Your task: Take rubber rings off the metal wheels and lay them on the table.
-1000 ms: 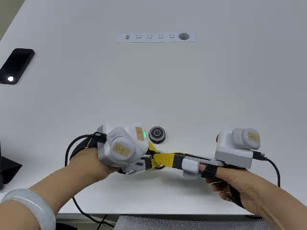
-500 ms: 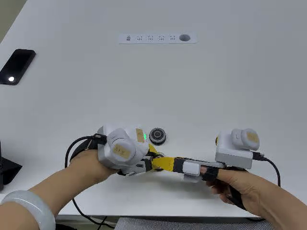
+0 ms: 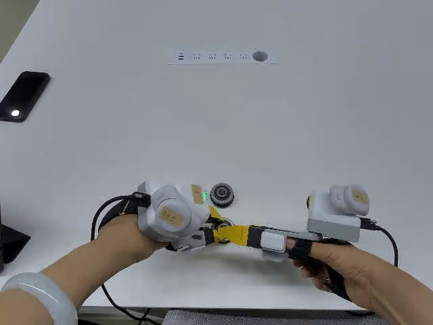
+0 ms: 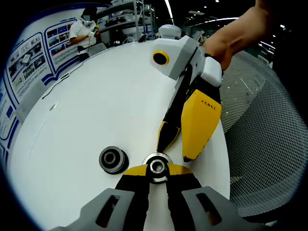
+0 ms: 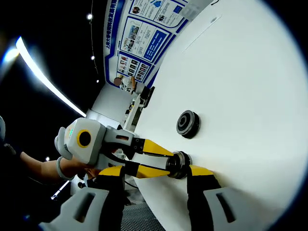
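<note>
1. Left gripper view: the broad yellow jaw of the right gripper (image 4: 175,151) carries a short line of small capitals, too fine to read with certainty.
2. In the head view, tan stickers (image 3: 170,215) sit on both gripper housings, their marks illegible. A green light (image 3: 203,197) glows on the left gripper (image 3: 218,227).
3. Blue-and-white posters (image 4: 53,53) line the far wall, their text too small to make out.
4. The left gripper is clenched on a metal wheel (image 4: 157,166) near the table's front edge.
5. The right gripper's jaws stand apart on either side of that wheel, with one tip against it.
6. A second wheel (image 3: 221,193), with a dark outer band, lies on the table just beside the held one.
7. The table (image 3: 304,122) is plain white. A white power strip (image 3: 220,55) lies at its far side and a black phone (image 3: 25,93) at its left edge.
8. A grey mesh chair (image 4: 269,144) stands at the table's edge. Beyond it, under strip lights (image 4: 168,7), a person (image 4: 85,26) stands.
</note>
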